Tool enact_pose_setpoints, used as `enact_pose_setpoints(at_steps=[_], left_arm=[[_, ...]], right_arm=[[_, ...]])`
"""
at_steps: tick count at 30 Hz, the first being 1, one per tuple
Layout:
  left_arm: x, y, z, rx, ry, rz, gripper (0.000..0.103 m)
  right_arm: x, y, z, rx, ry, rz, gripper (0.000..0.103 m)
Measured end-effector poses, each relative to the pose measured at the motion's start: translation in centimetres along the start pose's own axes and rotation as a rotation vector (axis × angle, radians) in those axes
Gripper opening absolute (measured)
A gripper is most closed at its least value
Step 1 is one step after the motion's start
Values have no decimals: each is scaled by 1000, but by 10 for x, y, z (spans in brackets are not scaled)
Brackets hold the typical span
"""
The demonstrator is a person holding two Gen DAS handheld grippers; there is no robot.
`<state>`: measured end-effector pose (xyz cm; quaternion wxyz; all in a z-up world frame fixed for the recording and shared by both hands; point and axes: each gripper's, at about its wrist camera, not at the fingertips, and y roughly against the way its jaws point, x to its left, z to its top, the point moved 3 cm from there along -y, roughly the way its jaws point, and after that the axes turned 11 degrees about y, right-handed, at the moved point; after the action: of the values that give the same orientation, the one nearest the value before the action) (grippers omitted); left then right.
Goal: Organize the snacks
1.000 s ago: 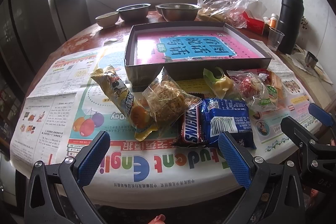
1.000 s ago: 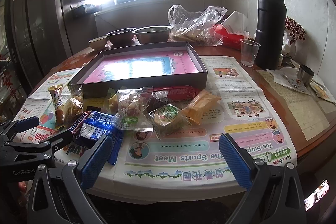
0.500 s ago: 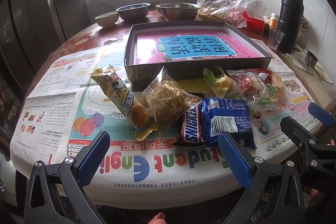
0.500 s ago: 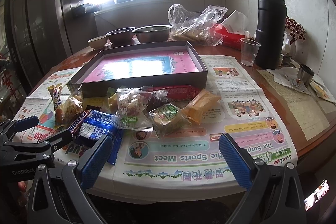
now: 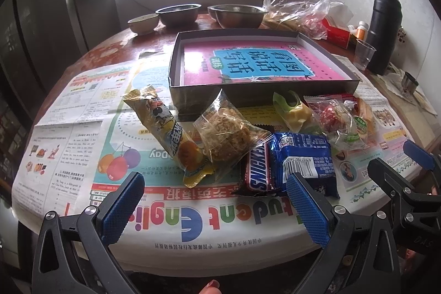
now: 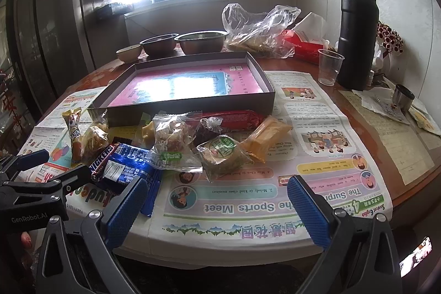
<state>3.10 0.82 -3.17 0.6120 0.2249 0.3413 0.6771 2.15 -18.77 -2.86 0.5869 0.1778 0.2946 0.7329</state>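
Several wrapped snacks lie in a row on newspaper in front of a shallow grey box with a pink book inside. Among them are a yellow cartoon packet, a clear-wrapped rice cake, a Snickers bar and a blue packet. My left gripper is open and empty, hovering at the table's near edge before the Snickers. My right gripper is open and empty, near the edge in front of a green-labelled cake and an orange packet.
Behind the box stand metal bowls, a plastic bag, a red tissue box, a clear cup and a tall black flask. A small metal cup sits far right. Newspaper covers the round table.
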Motion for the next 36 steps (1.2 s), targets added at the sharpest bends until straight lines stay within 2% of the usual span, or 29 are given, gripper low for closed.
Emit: enact_pose_setpoints(at_steps=[11,20,24,30,34,36], left_arm=[[24,-6,13,28,71,-11,103],[54,-20,20,70,116,4,103],[65,-29,24,102,151,-19,103],[72,-38,34,112,188,-45,103],[69,-42,39,109,189,-81,102],[68,-46,40,115,194,-92,99]], right_arm=[[-2,-3,3,3,-11,3,102],[0,-11,15,9,-7,40,102],[8,-16,24,4,12,69,101],[19,-28,34,9,39,94,86],[23,-39,37,30,41,108,71],[25,-42,38,36,48,109,66]])
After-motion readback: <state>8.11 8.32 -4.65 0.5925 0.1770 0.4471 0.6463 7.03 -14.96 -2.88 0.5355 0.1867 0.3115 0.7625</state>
